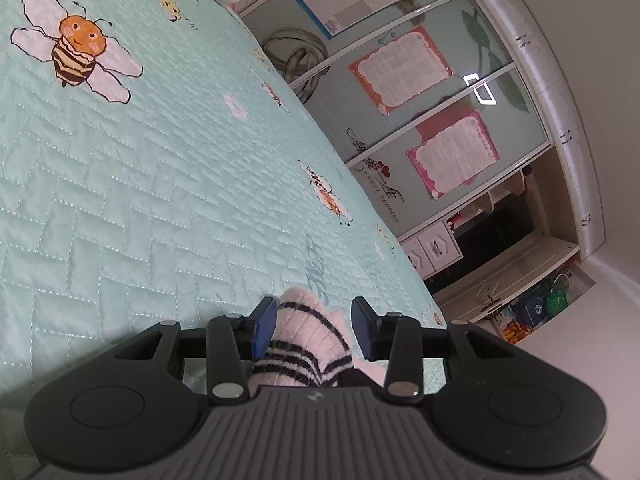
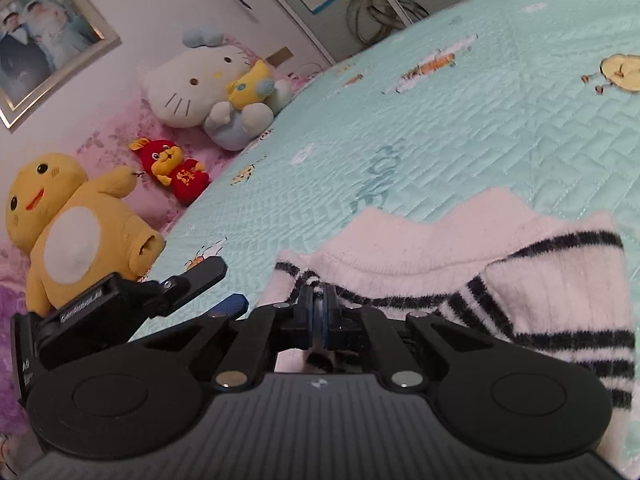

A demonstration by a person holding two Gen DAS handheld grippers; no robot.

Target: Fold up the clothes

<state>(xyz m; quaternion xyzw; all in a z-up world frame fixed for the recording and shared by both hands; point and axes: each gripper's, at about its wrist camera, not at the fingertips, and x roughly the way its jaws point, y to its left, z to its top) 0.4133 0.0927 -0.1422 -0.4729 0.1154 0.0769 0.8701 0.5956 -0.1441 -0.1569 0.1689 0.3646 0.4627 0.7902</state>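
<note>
A fuzzy pale pink sweater with black stripes [image 2: 520, 280] lies on the mint quilted bedspread [image 2: 480, 128]. My right gripper [image 2: 319, 300] is shut on a striped edge of the sweater, the fabric pinched between its blue pads. In the left wrist view my left gripper [image 1: 314, 320] is open, its blue fingers [image 1: 264, 326] on either side of a striped fold of the sweater [image 1: 304, 340] without clamping it. The left gripper also shows in the right wrist view [image 2: 200, 288] at the left, over the bedspread.
Plush toys sit at the bed's head: a yellow duck [image 2: 68, 232], a red toy [image 2: 172, 168], a white cat [image 2: 192, 88]. A wardrobe with papers on its sliding doors [image 1: 400, 68] stands beside the bed. The bedspread [image 1: 120, 180] has bee prints.
</note>
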